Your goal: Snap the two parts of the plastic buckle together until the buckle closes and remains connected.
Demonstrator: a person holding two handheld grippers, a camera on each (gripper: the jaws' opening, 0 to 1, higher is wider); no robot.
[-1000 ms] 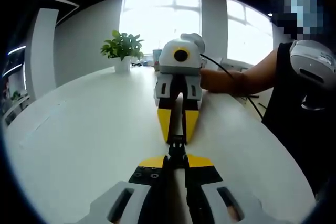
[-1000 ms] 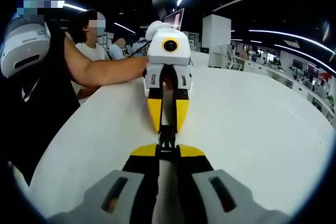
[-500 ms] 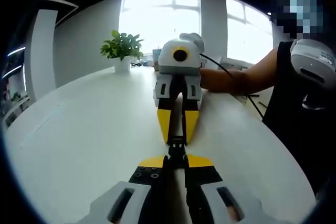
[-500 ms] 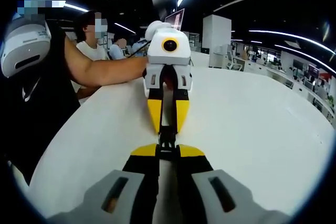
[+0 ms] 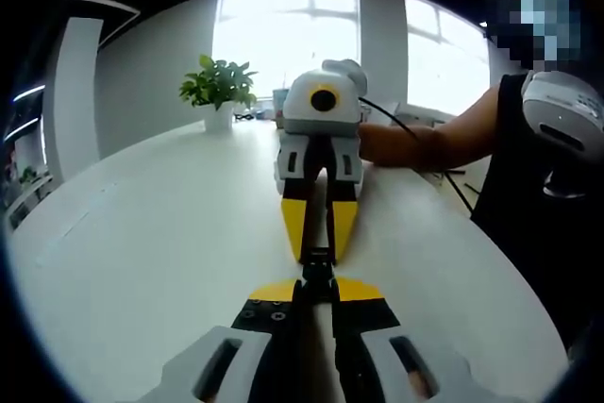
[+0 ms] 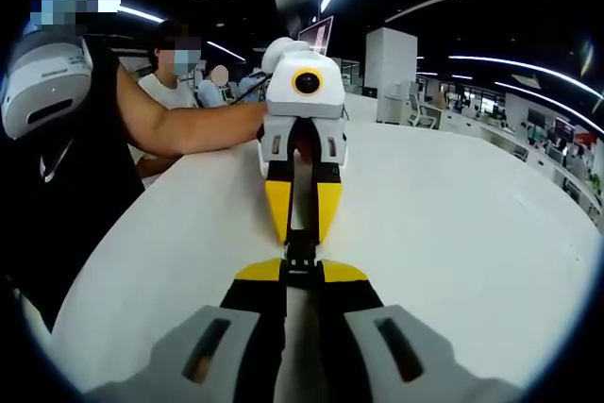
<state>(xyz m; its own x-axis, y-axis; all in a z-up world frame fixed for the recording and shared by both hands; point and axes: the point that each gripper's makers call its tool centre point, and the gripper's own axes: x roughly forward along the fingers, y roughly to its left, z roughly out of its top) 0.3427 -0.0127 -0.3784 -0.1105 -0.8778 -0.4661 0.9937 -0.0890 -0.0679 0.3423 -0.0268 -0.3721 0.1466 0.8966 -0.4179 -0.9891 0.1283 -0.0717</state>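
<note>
At the lower centre of both views the black buckle is pinched end to end between the closed left tongs and right tongs above the surface, and should be pushed straight, halves aligned, until latched.

2 low, close views face to face across 1 shared buckle.
</note>
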